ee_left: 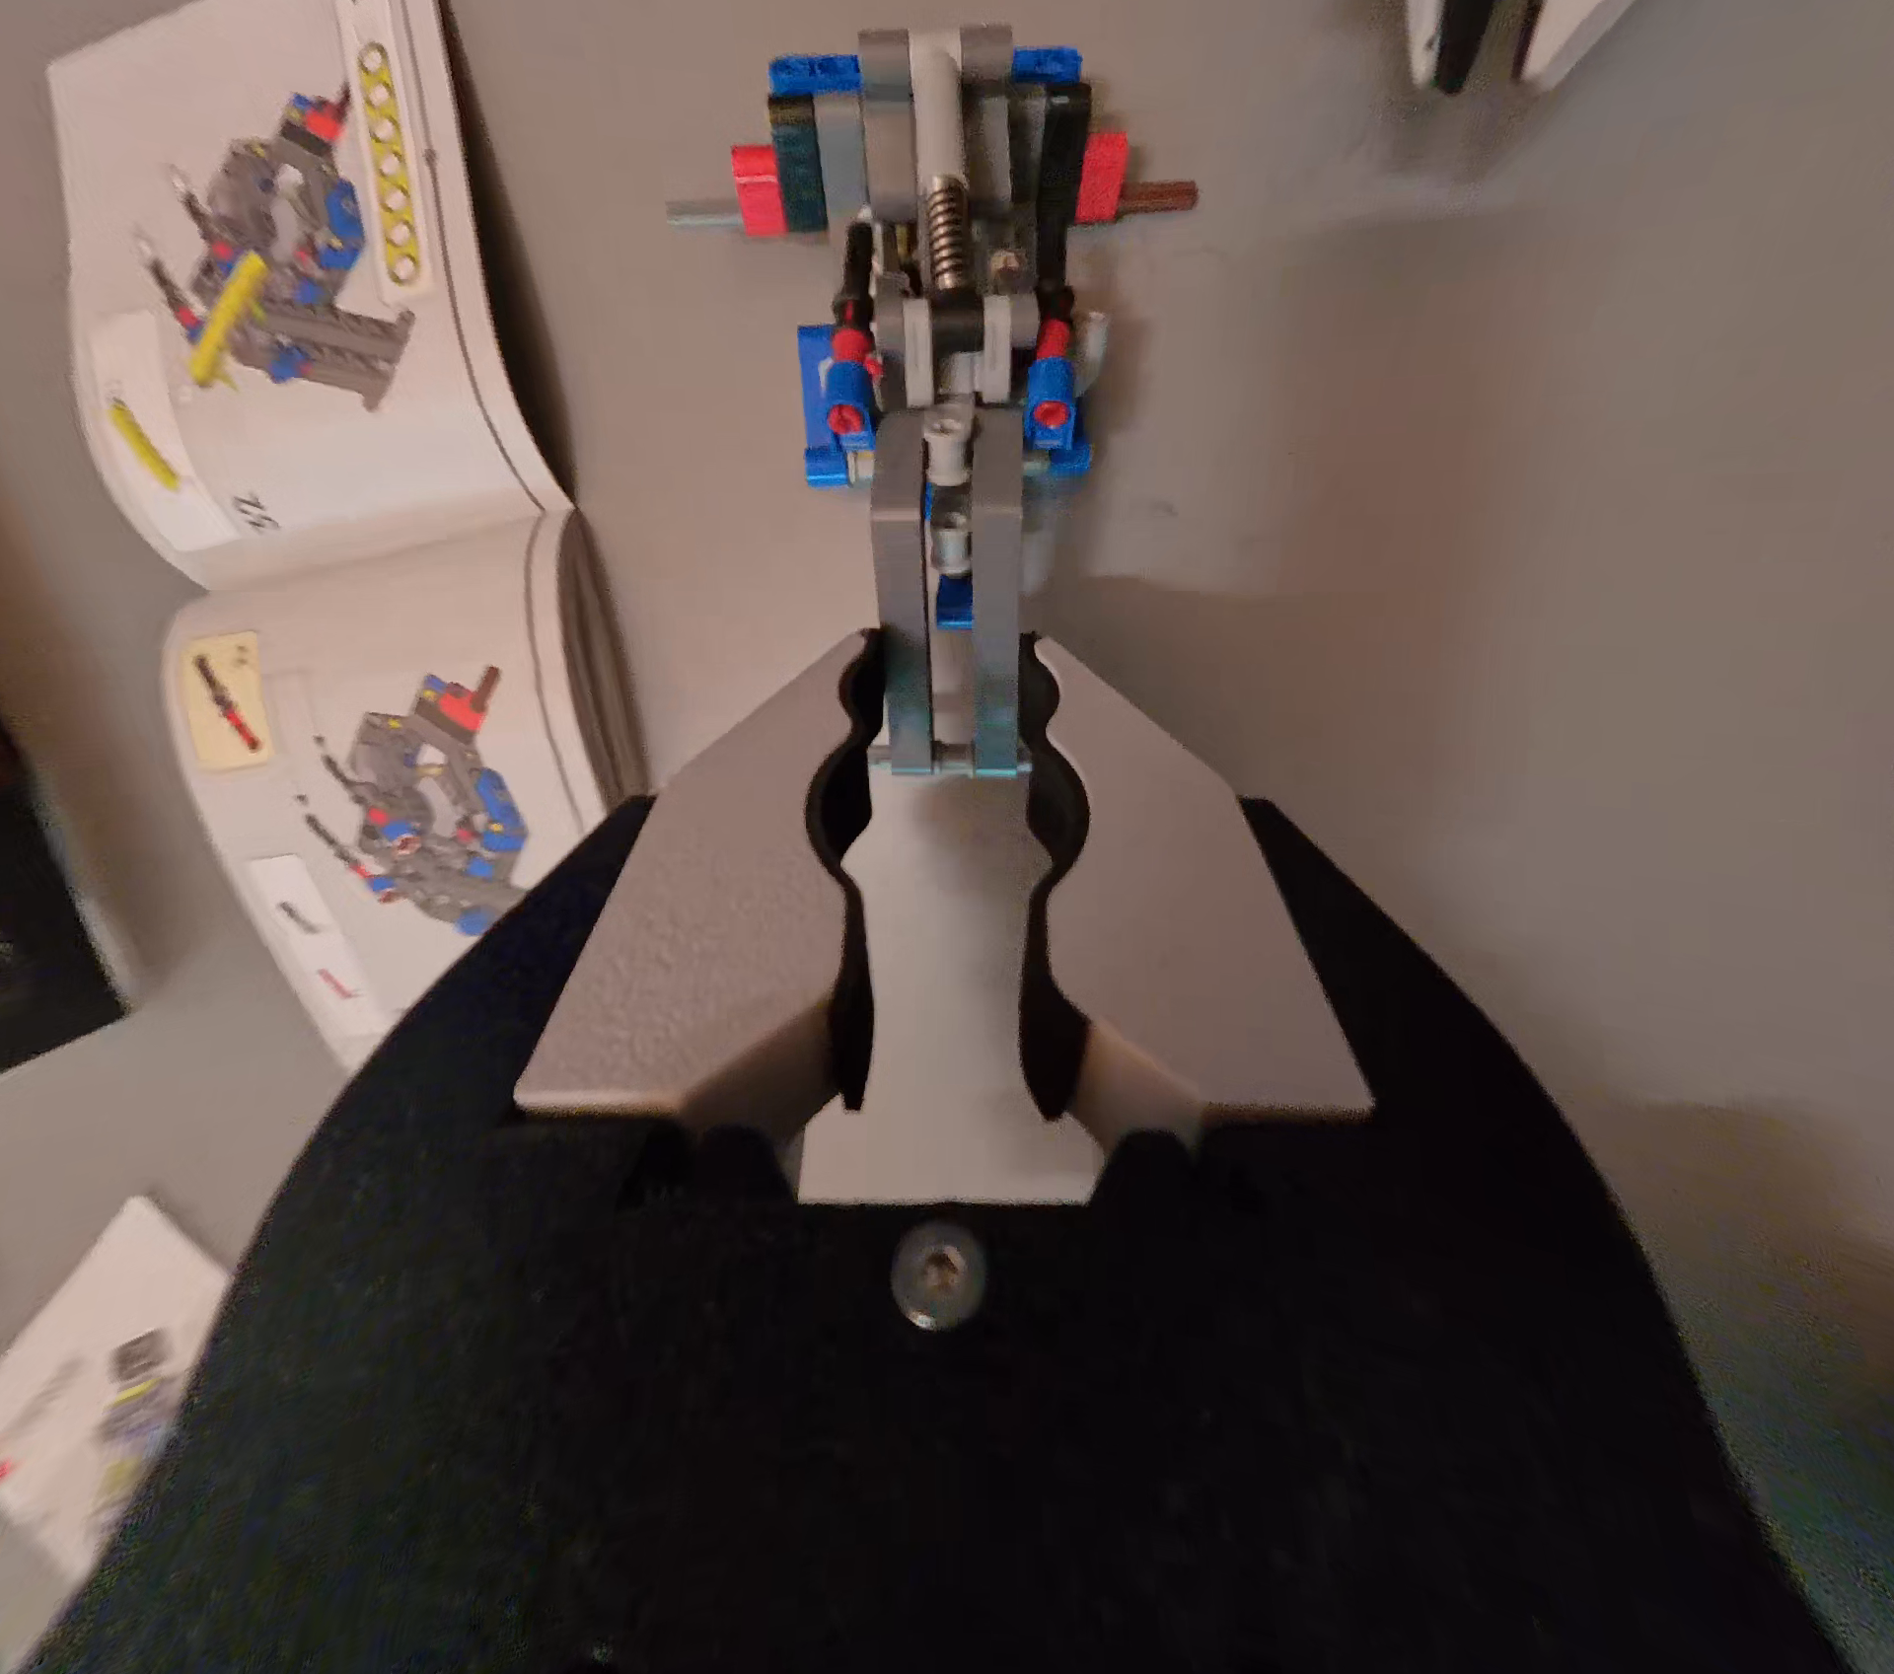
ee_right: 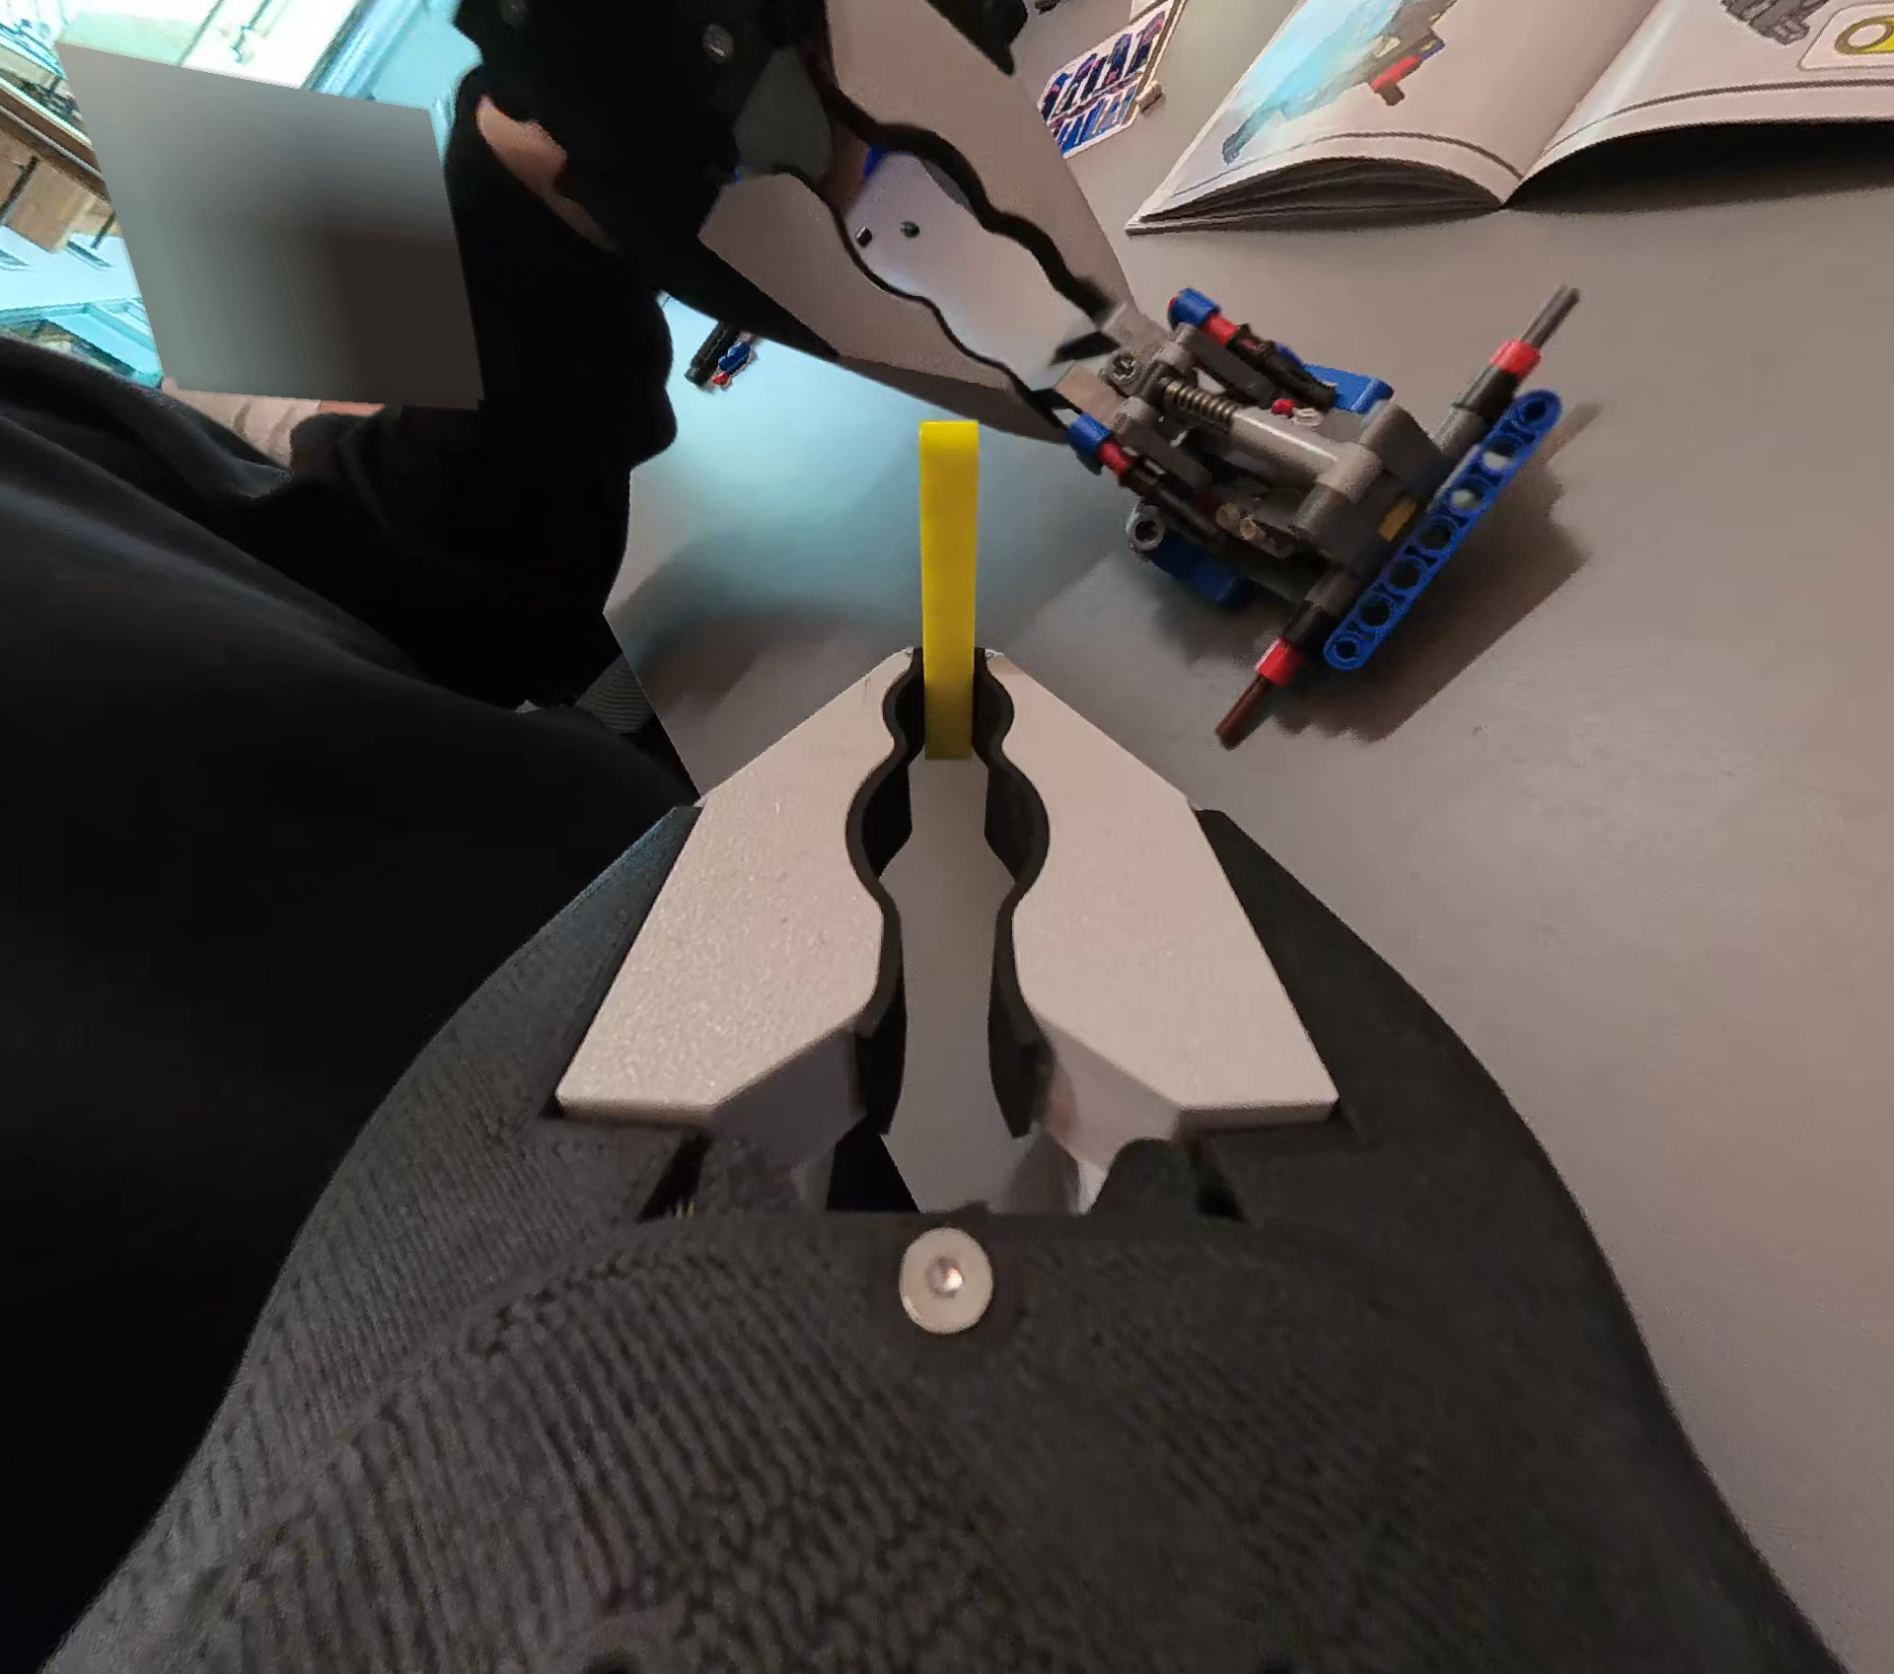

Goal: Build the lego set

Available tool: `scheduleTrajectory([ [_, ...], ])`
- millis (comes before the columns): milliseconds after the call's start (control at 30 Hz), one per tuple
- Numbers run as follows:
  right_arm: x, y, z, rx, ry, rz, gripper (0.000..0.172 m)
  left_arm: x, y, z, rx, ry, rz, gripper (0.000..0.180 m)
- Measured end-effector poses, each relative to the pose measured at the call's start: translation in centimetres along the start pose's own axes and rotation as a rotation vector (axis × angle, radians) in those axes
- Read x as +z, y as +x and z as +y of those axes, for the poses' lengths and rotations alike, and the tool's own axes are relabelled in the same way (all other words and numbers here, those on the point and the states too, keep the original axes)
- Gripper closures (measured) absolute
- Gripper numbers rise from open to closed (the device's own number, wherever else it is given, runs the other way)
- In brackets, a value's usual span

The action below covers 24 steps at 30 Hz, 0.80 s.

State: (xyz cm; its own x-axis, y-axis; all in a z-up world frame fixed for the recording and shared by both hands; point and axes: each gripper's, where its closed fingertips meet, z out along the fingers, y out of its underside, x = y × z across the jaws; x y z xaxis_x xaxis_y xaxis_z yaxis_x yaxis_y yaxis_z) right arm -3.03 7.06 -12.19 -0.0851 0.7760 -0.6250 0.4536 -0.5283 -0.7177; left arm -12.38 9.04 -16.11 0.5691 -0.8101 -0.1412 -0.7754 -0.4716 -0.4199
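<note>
On the left of the left wrist view an open instruction booklet [ee_left: 338, 354] lies on the grey table [ee_left: 1435, 702]. Its pages show drawings of a toy model built from bricks. A second paper [ee_left: 82, 1379] pokes in at the lower left, blurry and cut off by the edge.

In the middle of that view the left gripper [ee_left: 948, 708] has its fingers [ee_left: 779, 805] closed partway around the two grey beams at the near end of the brick model [ee_left: 943, 272]. The black pads touch the beams on both sides, so it has hold of the model. The model is grey, blue, red and black, with a metal spring in its middle and thin rods sticking out to each side. It looks half built.

At the upper right, the other gripper shows as white and black shapes with a bit of yellow, too blurred to read.

In the right wrist view, a person in dark clothes fills the left side, with a flat patch laid over part of it. In the middle, the right gripper [ee_right: 948, 708] has its fingers nearly closed on a thin yellow beam [ee_right: 948, 559], which stands straight up out of the tips. The yellow beam is well apart from the model, so it does not look joined on yet. That seems to be the part left to do.

Right of the middle, the model lies tilted on the table, with a long blue beam [ee_right: 1435, 538] with holes along its far side. The booklet is cut off at the upper right. The holes of the yellow beam cannot be seen, because it is edge-on.
</note>
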Motion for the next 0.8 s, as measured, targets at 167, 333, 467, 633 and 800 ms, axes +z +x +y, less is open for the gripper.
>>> scheduleTrajectory([
  [167,-0.1,0.1,-0.1,-0.008,0.009,-0.001,0.167,1.8,0.5,1.0,-0.083,0.073,0.0,0.157],
  [333,0.2,-0.3,-0.6,-0.041,0.015,-0.017,0.167,2.4,0.5,0.3,-0.105,0.144,-0.026,0.157],
  [467,0.4,-0.5,-0.8,-0.058,0.017,-0.028,0.167,2.4,0.7,-0.1,-0.114,0.159,-0.031,0.149],
  [633,-0.6,0.4,-1.2,-0.081,0.021,0.029,0.167,0.5,0.0,-0.1,-0.144,0.222,-0.059,0.141],
  [800,-1.7,1.8,-1.6,-0.068,0.051,0.069,0.167,1.6,0.4,0.4,-0.098,0.178,-0.077,0.145],
])
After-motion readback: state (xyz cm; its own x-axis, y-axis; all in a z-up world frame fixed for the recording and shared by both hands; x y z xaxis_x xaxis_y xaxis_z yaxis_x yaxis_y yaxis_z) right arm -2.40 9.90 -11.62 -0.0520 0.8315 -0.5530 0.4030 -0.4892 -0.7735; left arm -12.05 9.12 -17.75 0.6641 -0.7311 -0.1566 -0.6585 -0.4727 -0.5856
